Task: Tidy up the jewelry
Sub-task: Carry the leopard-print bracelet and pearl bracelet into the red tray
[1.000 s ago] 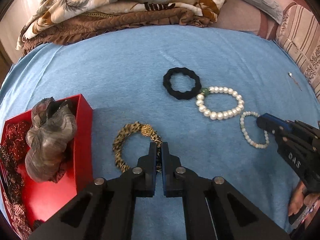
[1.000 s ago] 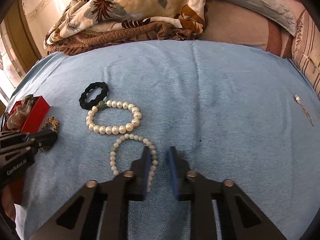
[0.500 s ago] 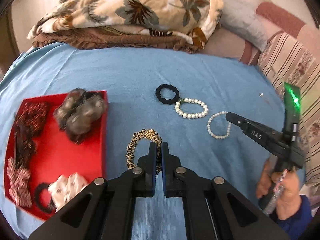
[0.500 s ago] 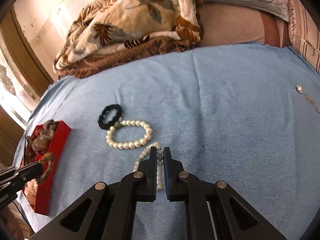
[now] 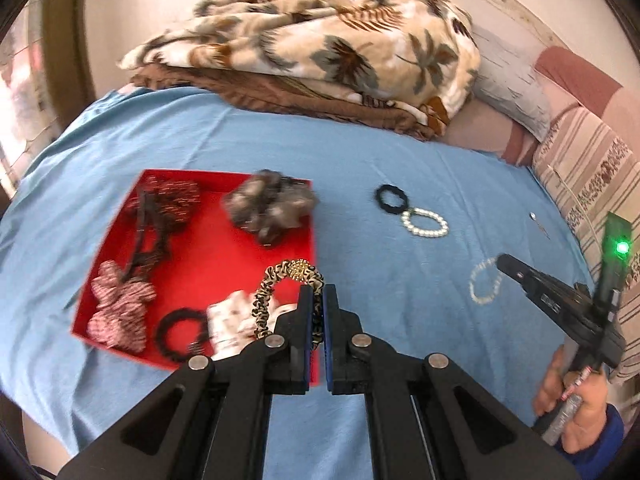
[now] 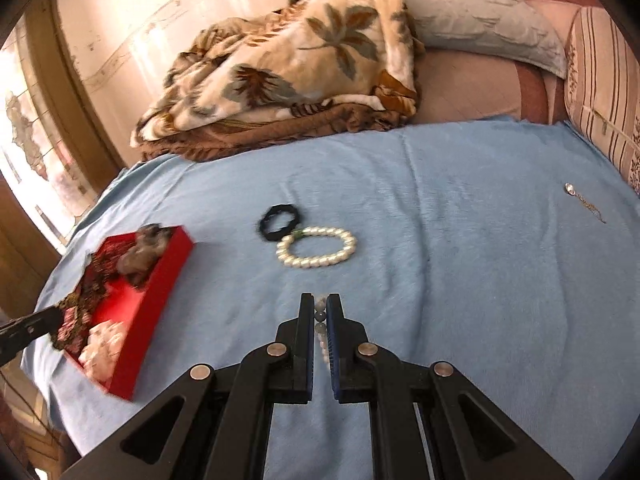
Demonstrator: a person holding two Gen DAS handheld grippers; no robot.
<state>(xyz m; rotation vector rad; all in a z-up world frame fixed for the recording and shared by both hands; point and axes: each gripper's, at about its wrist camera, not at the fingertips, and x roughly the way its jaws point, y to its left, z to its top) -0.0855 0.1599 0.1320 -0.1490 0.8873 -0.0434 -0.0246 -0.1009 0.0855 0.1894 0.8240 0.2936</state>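
Note:
My left gripper (image 5: pixel 316 292) is shut on a leopard-print scrunchie (image 5: pixel 276 284) with a gold bead and holds it in the air over the right part of the red tray (image 5: pixel 224 248). My right gripper (image 6: pixel 320 306) is shut on a thin pearl bracelet (image 6: pixel 321 332); the bracelet also shows in the left wrist view (image 5: pixel 482 284), hanging from the right gripper (image 5: pixel 504 264) above the blue sheet. A thick pearl bracelet (image 6: pixel 316 247) and a black hair tie (image 6: pixel 278 222) lie touching on the sheet.
The red tray (image 6: pixel 156 292) holds several scrunchies and hair ties, among them a grey one (image 5: pixel 270 208). A small silver pendant chain (image 6: pixel 584 202) lies far right. A folded floral blanket (image 5: pixel 312 44) and pillows (image 6: pixel 480 24) sit at the back.
Both grippers have lifted. The left one has carried the leopard scrunchie left, over the red tray. The right one shut on the thin pearl bracelet and raised it off the sheet.

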